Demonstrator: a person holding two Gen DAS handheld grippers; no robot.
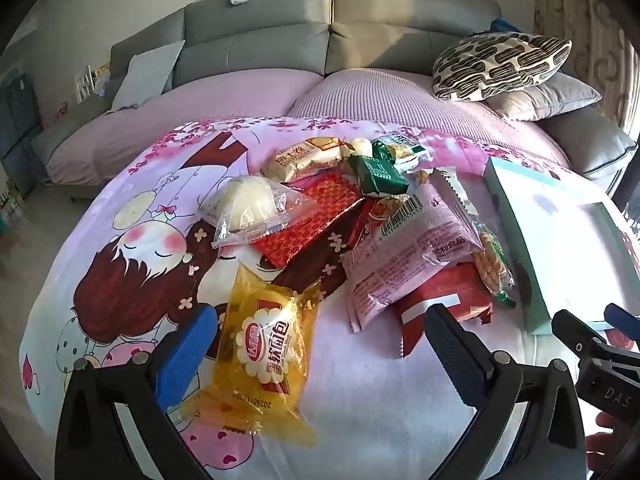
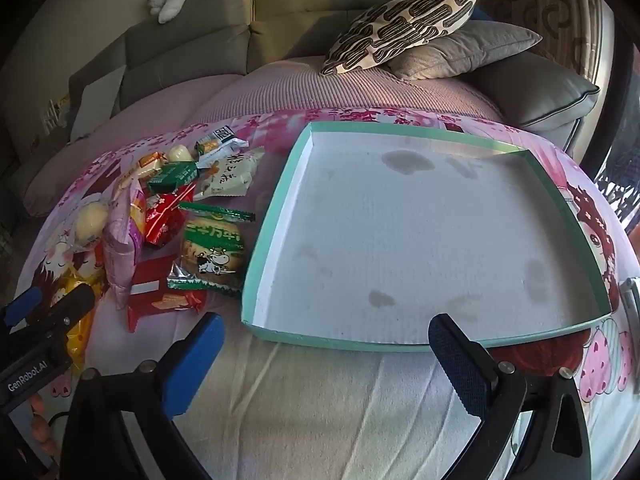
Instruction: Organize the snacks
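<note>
1. Nearest the left wrist camera, the left gripper (image 1: 320, 348) hangs with its jaws spread wide and nothing between the pads; the yellow bread packet (image 1: 266, 354) lies just ahead, partly between the fingers, beside the blue one.
2. The right gripper (image 2: 326, 354) is likewise wide open and empty, aimed down at the near rim of the box lid (image 2: 276, 236).
3. The box lid, turquoise-edged and white inside, sits open side up on the cartoon-print cloth (image 2: 320, 408), holding nothing, so it looks meant as the tray for the snacks.
4. Left of the box lid the snacks are heaped: a pink packet (image 1: 404, 256), a red patterned packet (image 1: 316, 216), a bun in a clear bag (image 1: 248, 204), green packets (image 1: 378, 174) at the far end, and a cow-print biscuit pack (image 2: 214, 254) just beside the lid's left wall.
5. Sorting appears barely begun.
</note>
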